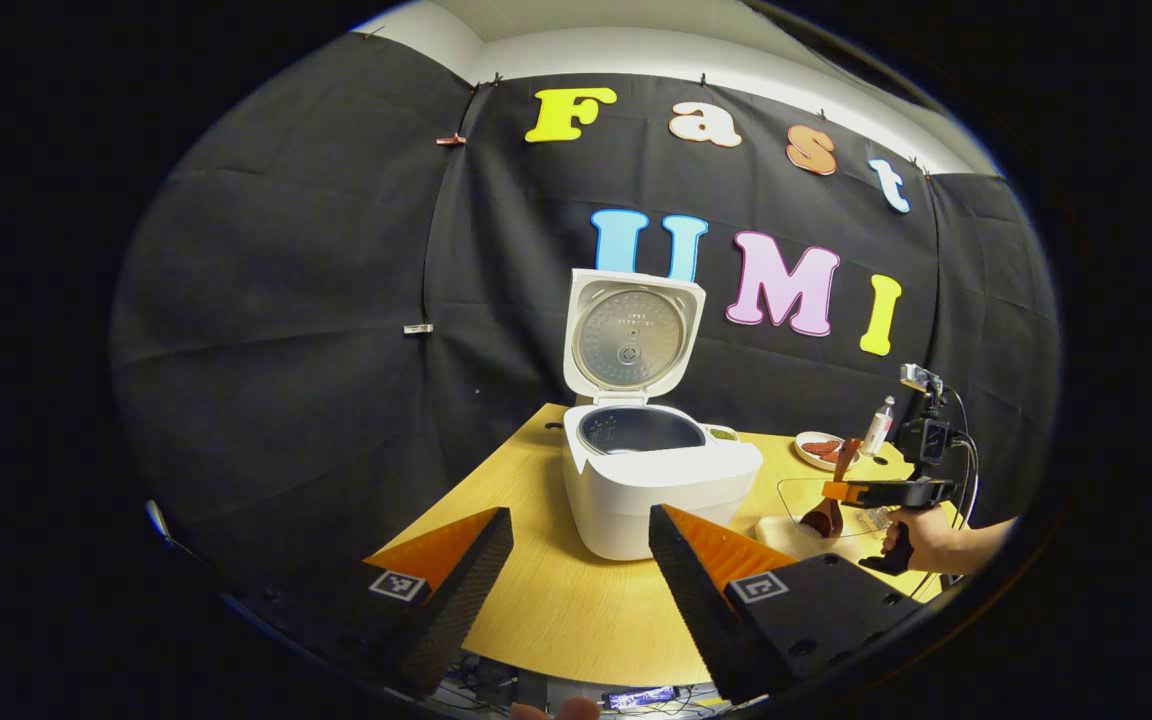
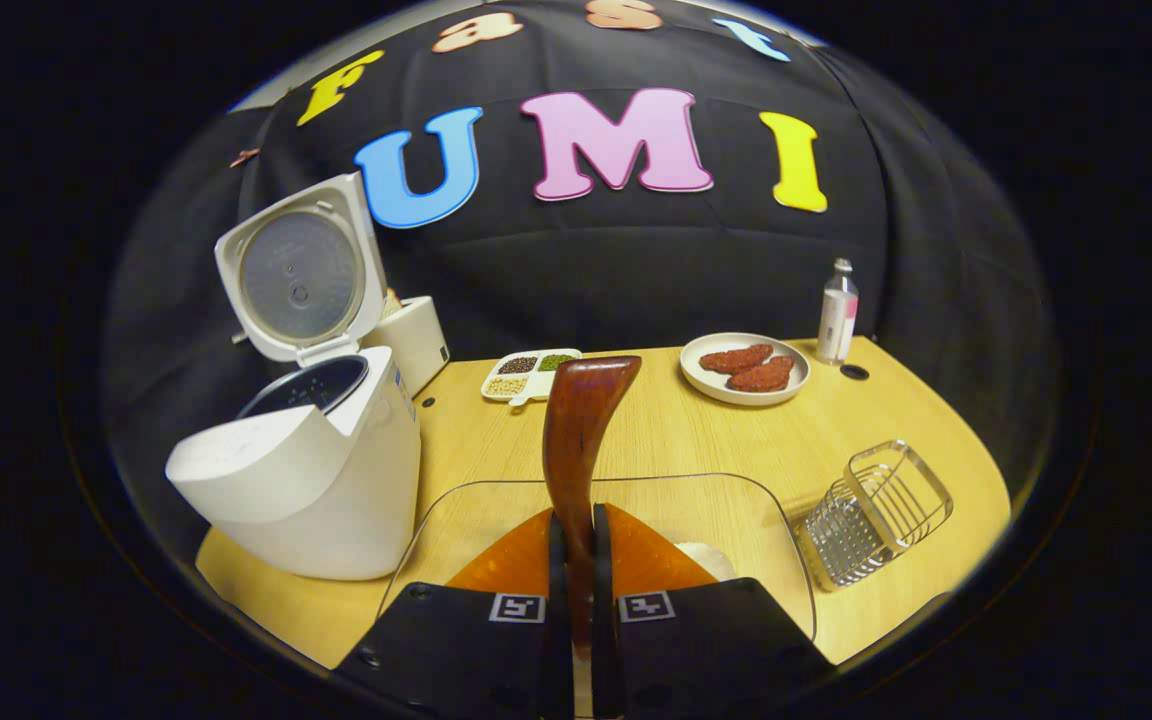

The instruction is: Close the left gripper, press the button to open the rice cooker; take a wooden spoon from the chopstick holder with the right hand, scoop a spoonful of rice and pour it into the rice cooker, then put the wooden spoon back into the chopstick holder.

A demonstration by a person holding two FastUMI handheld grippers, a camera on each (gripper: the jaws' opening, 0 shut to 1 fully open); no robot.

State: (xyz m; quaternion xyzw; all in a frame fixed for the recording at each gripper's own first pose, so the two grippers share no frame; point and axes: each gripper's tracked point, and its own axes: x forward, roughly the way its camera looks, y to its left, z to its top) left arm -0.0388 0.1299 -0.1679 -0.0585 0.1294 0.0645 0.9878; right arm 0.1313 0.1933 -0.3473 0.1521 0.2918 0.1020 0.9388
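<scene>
The white rice cooker (image 1: 656, 485) stands with its lid (image 1: 631, 340) raised and the dark inner pot showing. My left gripper (image 1: 581, 515) hangs open in front of it, apart from it, nothing between its fingers. In the left gripper view, my right gripper (image 1: 881, 492) is at the far right, holding the wooden spoon (image 1: 829, 505) head-down in a clear container (image 1: 791, 500). In the right gripper view, my right gripper (image 2: 578, 522) is shut on the wooden spoon (image 2: 581, 430), whose handle rises upward. The spoon's head is hidden below, over the clear container (image 2: 766, 560) of white rice (image 2: 701, 555). The rice cooker (image 2: 316, 490) sits to the left.
A wire chopstick holder (image 2: 871, 515) lies at the right by the table edge. Behind are a plate of reddish-brown pieces (image 2: 744, 368), a small bottle (image 2: 838, 310), a divided tray of grains (image 2: 528, 375) and a white box (image 2: 416, 340) behind the cooker.
</scene>
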